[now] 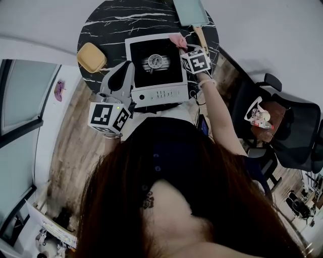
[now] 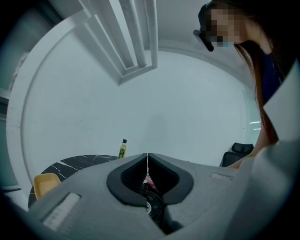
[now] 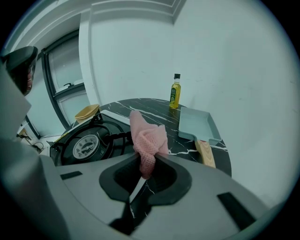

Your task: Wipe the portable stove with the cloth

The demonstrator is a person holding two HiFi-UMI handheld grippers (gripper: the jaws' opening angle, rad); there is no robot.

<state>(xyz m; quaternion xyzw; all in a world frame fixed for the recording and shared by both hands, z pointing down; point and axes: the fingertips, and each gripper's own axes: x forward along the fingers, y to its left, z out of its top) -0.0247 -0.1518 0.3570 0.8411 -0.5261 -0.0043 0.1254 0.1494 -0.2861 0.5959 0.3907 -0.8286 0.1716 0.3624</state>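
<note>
Pink cloth [image 3: 147, 138] clamped in right hand-held gripper [image 3: 146, 160], at corner of portable stove [image 3: 89, 143].

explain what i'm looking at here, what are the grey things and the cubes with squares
There is no robot here. A person holds a two-jaw gripper in each hand, and the marker cubes are part of those grippers. One picture comes from a camera on the person's head, looking down. The other two come from cameras riding on the grippers. On the round black table stand a portable stove, a yellow dish, a grey pan and an oil bottle. The right gripper pinches a pink cloth. The left gripper is shut and empty.
</note>
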